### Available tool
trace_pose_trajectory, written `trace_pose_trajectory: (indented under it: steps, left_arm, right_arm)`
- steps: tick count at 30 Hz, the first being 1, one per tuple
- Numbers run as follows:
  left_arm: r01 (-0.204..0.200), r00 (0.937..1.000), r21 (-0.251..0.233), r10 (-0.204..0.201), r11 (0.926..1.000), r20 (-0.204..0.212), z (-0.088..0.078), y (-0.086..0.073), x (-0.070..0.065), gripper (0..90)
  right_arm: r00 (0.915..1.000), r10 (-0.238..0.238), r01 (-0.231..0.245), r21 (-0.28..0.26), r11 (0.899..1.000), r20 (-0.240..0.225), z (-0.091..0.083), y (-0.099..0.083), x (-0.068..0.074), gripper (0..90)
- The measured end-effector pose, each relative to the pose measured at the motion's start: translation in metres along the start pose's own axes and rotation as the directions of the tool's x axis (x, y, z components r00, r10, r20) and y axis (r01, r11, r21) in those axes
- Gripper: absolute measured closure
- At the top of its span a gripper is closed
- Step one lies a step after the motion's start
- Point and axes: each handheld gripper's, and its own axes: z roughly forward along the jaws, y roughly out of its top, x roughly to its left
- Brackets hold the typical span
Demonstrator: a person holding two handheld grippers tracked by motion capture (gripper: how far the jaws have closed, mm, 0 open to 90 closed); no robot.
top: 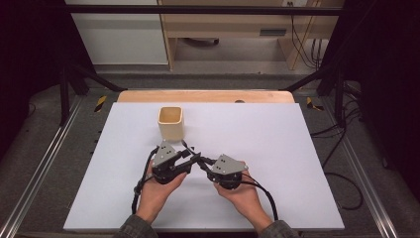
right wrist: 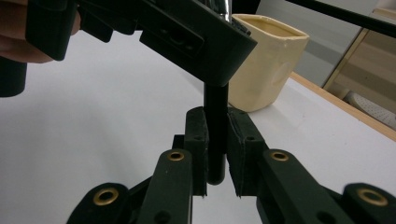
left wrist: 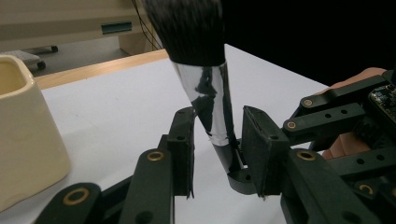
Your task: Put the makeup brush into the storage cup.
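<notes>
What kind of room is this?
Probably a lab or workshop set up for recording. A black frame surrounds the white table, cables trail over the floor, and each hand holds a camera gripper.

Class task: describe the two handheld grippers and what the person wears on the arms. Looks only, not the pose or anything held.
Both the left gripper and the right gripper are black linkage frames with brass-coloured rivets and flat black fingers. Each carries a grey three-cornered plate dotted with small holes, and trails a black cable. The sleeves are dark grey-green.
</notes>
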Motion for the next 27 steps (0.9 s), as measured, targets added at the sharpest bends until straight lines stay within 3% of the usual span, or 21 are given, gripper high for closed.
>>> trace_pose_trajectory:
  steps: [7,27]
  left_arm:
    - [-0.002,1.0,-0.002,0.002,1.0,0.004,0.0009,-0.0014,-0.0014,66.8]
    - [0.01,0.9998,-0.011,-0.01,0.9999,0.017,0.0024,-0.0044,-0.001,73.8]
  right_arm:
    - [0.9996,0.028,-0.028,-0.008,1.0,-0.007,-0.0003,0.0,-0.0008,79.3]
    - [0.9991,0.04,-0.04,-0.006,0.999,-0.014,0.0005,-0.0012,-0.001,79.2]
